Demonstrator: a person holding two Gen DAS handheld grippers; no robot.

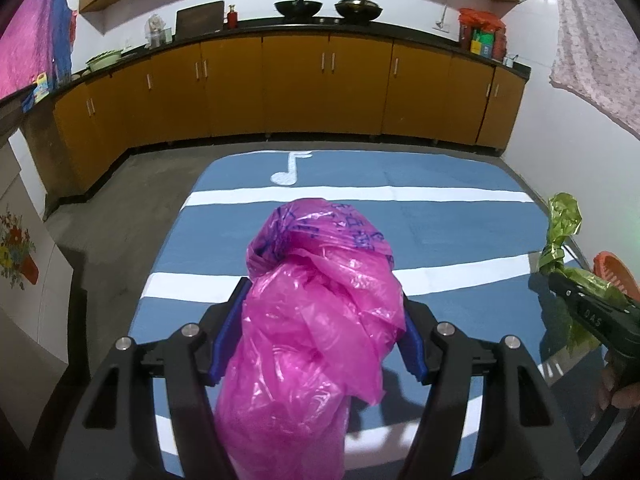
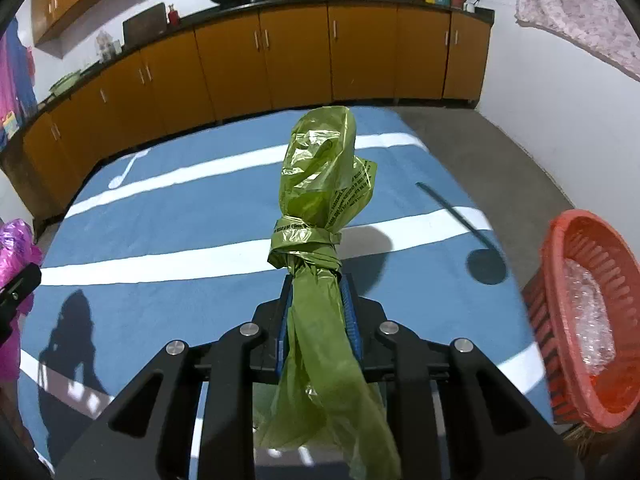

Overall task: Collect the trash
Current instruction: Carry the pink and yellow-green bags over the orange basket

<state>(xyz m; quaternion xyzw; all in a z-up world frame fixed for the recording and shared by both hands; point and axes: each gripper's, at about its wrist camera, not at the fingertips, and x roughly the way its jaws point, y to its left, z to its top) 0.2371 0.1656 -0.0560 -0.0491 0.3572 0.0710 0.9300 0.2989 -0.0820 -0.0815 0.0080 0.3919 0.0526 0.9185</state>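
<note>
1. Surroundings: a blue mat [image 1: 224, 240] with white stripes and a white music note lies on the grey floor [image 1: 100, 216]. Beyond it runs a line of orange-brown cabinets [image 1: 296, 88] under a dark counter [image 1: 360, 24].
2. On the counter: two black woks [image 1: 298, 8], a red bottle [image 1: 232, 16], a dark board leaning on the wall, a green basin [image 1: 104, 60] at the left end, and a red-wrapped stack of packages [image 1: 480, 32] at the right end.
3. A patterned cloth [image 2: 576, 12] hangs at the upper right, clear of the mat.
4. Obstructions: the open stretch of mat ahead of both grippers carries only shadows; nothing stands on it.
5. Container: a red slatted plastic basket [image 2: 560, 264] stands at the mat's right edge, just beside the right gripper. Inside lies crumpled clear plastic [image 2: 588, 320], on the side away from the gripper.
6. Left gripper [image 1: 320, 320]: jaws moderately wide, blue pads pressed on either side of a bulky pink plastic bag [image 1: 320, 312], which sticks out forward beyond the fingers and is lifted off the mat.
7. Right gripper [image 2: 316, 312]: jaws drawn narrow, clamped on the twisted neck of a green plastic bag [image 2: 320, 176]. The knot sits just past the fingertips, the puffed end stands beyond it, and the loose tail hangs back under the gripper body.
8. The two bags are well apart, pink to the left, green to the right nearer the basket.
</note>
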